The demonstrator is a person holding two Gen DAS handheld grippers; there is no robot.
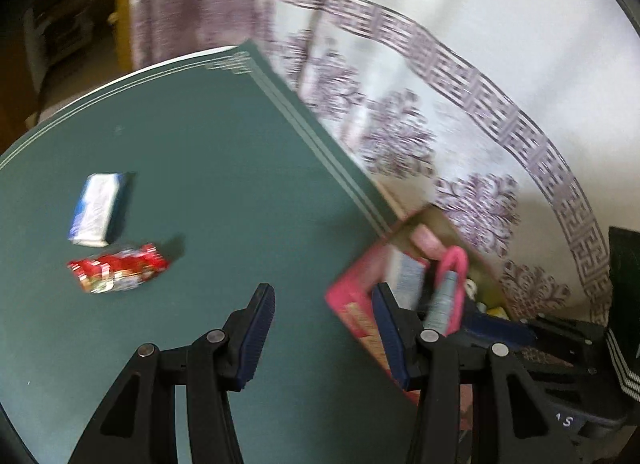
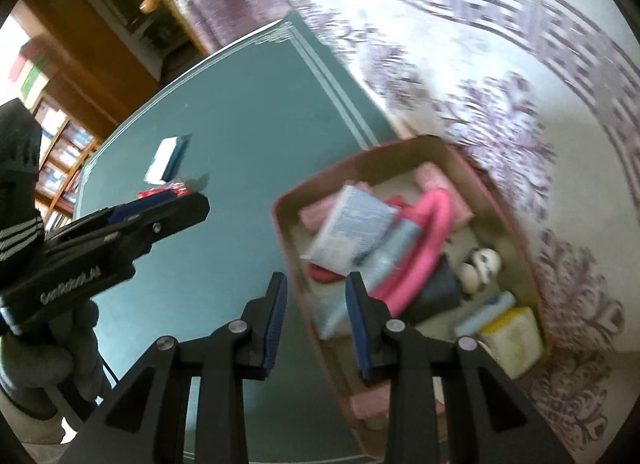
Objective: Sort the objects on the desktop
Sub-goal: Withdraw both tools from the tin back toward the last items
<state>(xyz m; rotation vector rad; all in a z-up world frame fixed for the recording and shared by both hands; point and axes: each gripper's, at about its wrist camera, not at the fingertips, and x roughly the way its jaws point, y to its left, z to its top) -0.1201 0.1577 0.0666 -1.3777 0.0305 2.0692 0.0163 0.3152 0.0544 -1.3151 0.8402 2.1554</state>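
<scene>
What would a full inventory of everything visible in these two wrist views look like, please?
table: one, dark green top with pale edge lines, on a patterned carpet
carpet: one, cream with purple pattern, beside the table
white and blue packet: one, lying on the table, far side
red wrapper: one, red, on the table just next to the packet
box: one, pink rim, at the table's edge, full of mixed items
panda figure: one, black and white, inside the box
left gripper: black, blue pads, open, empty
right gripper: black, blue pads, open, empty, above the box edge
</scene>
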